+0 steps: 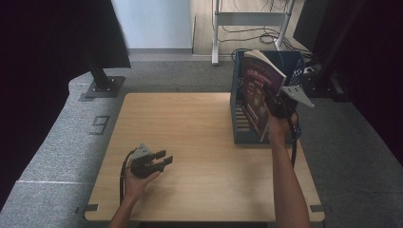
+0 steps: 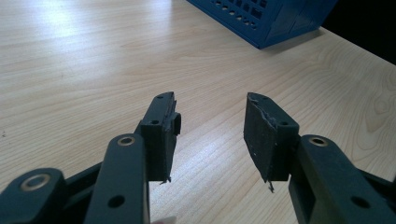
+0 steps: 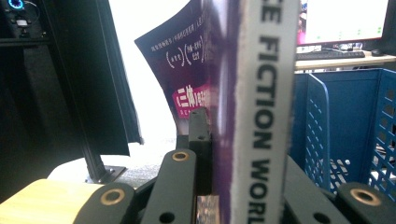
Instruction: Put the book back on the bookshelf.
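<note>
Near left, the left tongs [image 1: 164,159] rest low over the counter [image 1: 199,142], released with nothing between them. Farther right, the right tongs [image 1: 271,102] grasp a purple book [image 1: 259,90], tilted above the blue basket [image 1: 237,114].

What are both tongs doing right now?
Left tongs: open, holding nothing, over the table.
Right tongs: shut on the purple book at the blue rack.
</note>
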### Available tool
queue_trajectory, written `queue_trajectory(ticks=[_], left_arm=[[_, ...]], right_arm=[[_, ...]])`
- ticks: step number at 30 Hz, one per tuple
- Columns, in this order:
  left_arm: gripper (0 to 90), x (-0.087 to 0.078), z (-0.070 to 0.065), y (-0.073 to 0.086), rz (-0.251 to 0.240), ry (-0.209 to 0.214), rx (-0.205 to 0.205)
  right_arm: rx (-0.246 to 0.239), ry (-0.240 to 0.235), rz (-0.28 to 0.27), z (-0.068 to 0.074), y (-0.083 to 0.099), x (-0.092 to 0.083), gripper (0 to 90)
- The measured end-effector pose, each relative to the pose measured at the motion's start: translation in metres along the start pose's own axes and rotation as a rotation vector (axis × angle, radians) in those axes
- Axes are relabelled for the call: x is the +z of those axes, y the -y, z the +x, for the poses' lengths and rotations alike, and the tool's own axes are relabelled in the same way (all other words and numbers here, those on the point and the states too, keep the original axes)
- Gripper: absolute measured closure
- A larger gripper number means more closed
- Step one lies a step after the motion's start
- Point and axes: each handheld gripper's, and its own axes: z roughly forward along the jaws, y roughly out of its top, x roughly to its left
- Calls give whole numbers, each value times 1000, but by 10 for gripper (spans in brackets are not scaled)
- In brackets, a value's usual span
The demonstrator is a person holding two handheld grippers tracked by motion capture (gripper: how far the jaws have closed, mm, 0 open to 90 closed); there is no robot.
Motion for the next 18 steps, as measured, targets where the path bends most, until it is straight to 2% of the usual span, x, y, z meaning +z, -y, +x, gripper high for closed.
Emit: queue_trajectory(ticks=[18], left_arm=[[539, -3, 2, 0, -4, 0, -3]], right_arm=[[-17, 28, 6, -1, 3, 16, 818]])
